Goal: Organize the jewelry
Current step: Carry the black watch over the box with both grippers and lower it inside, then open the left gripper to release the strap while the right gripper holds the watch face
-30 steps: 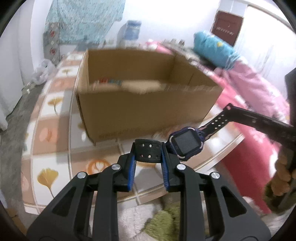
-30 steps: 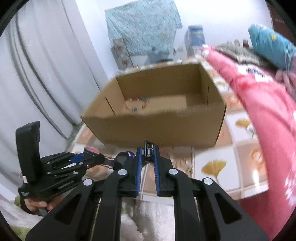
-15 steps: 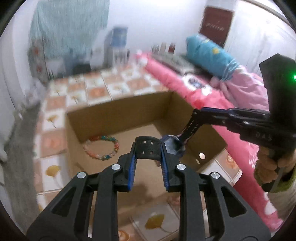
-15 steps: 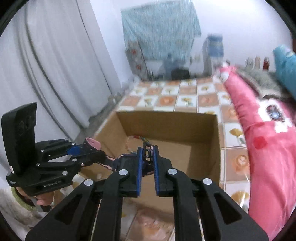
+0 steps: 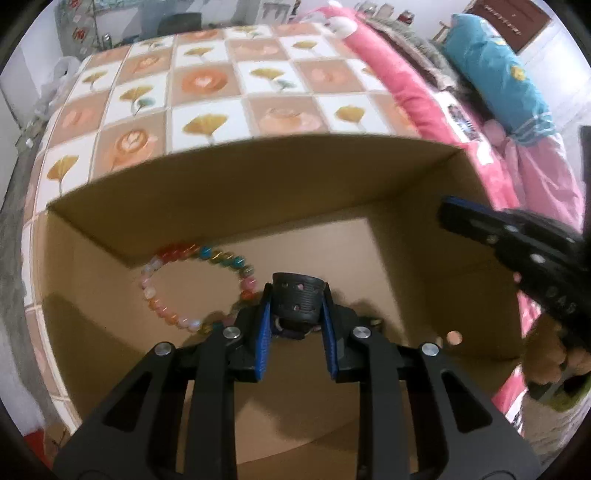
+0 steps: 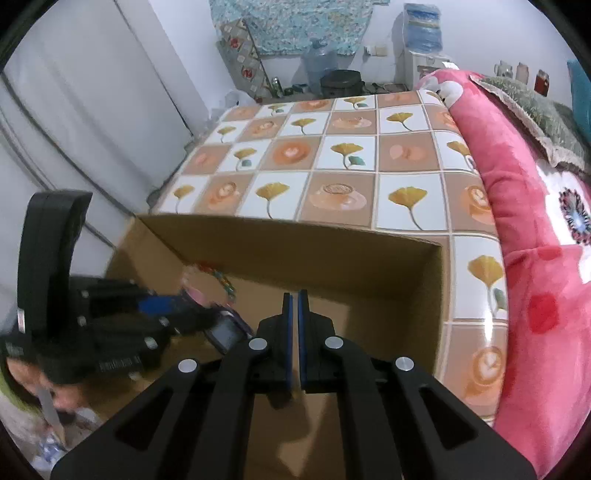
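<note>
Orange-and-white tiled floor covering (image 6: 332, 155) with leaf prints stretches out; a pink floral quilt (image 6: 524, 258) lies beside it. A blue bolster pillow (image 5: 495, 70) rests on the quilt, and a patterned blue cloth (image 6: 295, 22) hangs on the far wall.

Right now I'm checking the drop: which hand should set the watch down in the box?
Left: its tool grips the watch strap above the box floor; the right tool is shut, empty.

No legible text anywhere — only blurred, unreadable white lettering on the left gripper (image 6: 184, 314) body.
</note>
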The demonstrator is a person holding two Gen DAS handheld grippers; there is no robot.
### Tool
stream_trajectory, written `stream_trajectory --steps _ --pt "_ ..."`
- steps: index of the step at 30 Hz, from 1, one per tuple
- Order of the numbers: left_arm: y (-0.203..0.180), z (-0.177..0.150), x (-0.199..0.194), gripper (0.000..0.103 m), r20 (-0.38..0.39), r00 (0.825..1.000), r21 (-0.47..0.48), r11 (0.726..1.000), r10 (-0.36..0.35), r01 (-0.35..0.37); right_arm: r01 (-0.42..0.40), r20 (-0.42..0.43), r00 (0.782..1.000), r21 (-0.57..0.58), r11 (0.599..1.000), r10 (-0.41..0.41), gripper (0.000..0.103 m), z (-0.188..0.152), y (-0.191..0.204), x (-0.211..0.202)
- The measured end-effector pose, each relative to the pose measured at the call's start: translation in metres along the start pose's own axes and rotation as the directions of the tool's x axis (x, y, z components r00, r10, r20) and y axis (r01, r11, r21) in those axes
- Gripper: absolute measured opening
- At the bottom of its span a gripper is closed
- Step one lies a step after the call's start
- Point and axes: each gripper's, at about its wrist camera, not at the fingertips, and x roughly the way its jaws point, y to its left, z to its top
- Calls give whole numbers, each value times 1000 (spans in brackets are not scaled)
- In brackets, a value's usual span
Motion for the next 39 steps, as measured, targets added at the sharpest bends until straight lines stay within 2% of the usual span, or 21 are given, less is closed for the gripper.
stream_trajectory --steps 3,6,8,10,13,15,16,19,24,27,30,33,37,39 --pt "11 -4 7 23 -32 999 -16 1000 18 -18 -47 -89 995 -45 998 43 6 -6 4 9" --pt "18 -6 8 24 -49 999 -29 1000 4 -5 -82 -223 974 -132 988 51 22 -15 18 28" --pt "18 -7 12 27 -79 997 -38 999 -22 19 -75 -291 956 -174 982 21 23 -19 28 43" --pt "15 -8 15 28 -89 996 -27 1000 -5 2 -44 -319 947 -205 978 -24 23 -21 33 51" --pt "11 -7 20 41 -107 994 -17 1000 -10 8 -32 -317 948 -201 979 -34 23 -18 34 52" --pt "10 -8 21 61 -117 993 -15 1000 -18 16 -33 -311 950 -181 983 -25 28 -17 31 48" --pt "10 -8 17 63 -95 995 -14 1000 -19 18 -33 -310 950 -177 984 -24 35 -17 29 46" --pt "9 -10 -3 71 -30 999 -2 999 -35 35 -31 -322 946 -188 982 -31 45 -19 32 40" --pt "8 -24 -48 73 111 991 8 997 -71 70 -9 -362 929 -218 976 -72 46 -30 36 42" --pt "5 -40 -74 73 206 977 33 998 -58 52 6 -401 909 -262 965 -115 46 -38 42 50" --pt "3 -63 -100 74 298 952 60 997 -63 48 11 -443 883 -315 949 -157 46 -47 52 61" --pt "3 -92 -121 78 412 911 79 997 -23 -11 13 -478 851 -394 919 -217 46 -52 67 73" --pt "8 -124 -131 78 474 880 60 997 22 -57 41 -503 804 -486 873 -317 46 -52 81 81" --pt "12 -140 -132 78 490 871 49 996 38 -71 45 -516 780 -517 855 -353 46 -53 85 83"
